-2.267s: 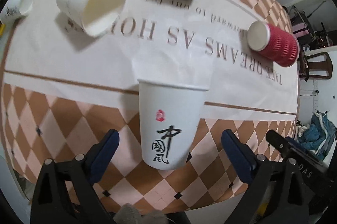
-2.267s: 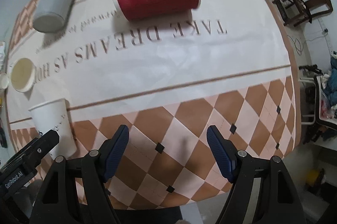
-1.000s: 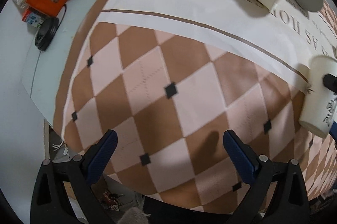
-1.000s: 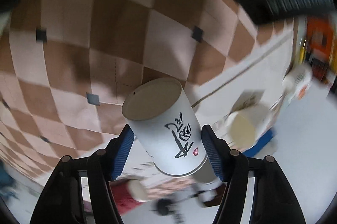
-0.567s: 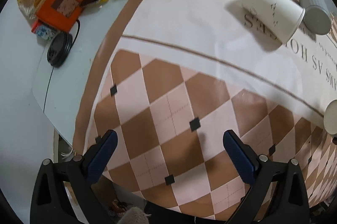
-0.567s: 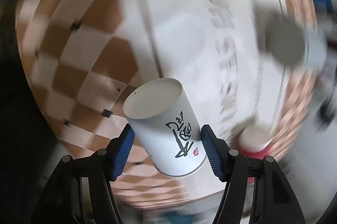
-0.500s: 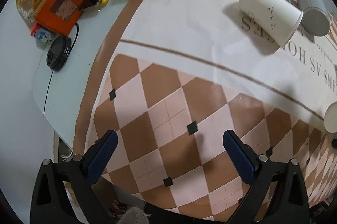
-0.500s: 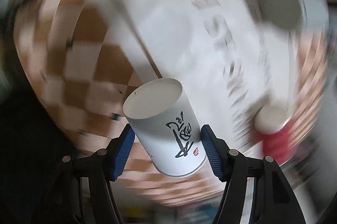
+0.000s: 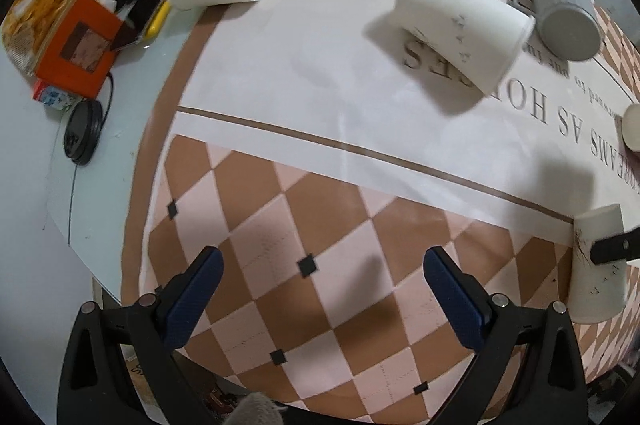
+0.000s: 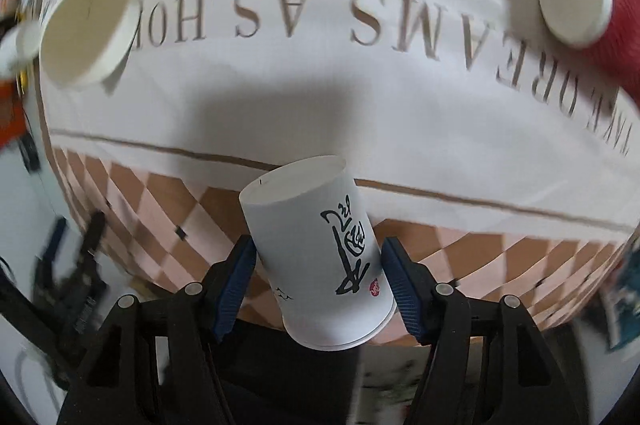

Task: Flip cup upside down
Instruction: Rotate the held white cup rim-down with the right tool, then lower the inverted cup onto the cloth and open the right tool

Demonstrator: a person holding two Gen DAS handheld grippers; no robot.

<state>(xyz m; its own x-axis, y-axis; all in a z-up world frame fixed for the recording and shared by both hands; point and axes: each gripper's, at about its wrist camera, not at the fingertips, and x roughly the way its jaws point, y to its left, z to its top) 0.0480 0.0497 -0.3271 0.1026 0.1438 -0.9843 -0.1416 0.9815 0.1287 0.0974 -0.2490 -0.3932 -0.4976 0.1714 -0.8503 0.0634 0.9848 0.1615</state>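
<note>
My right gripper (image 10: 316,271) clamps the white paper cup with black calligraphy (image 10: 320,257), base pointing away; my left gripper (image 9: 322,285) gapes wide over the checkered tablecloth (image 9: 280,209), holding nothing

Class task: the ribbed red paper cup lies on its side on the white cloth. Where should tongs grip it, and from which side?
Grip the ribbed red paper cup across its mid-body, coming from above: lying sideways, its curved flanks are exposed, and the ribs should resist slipping.
</note>
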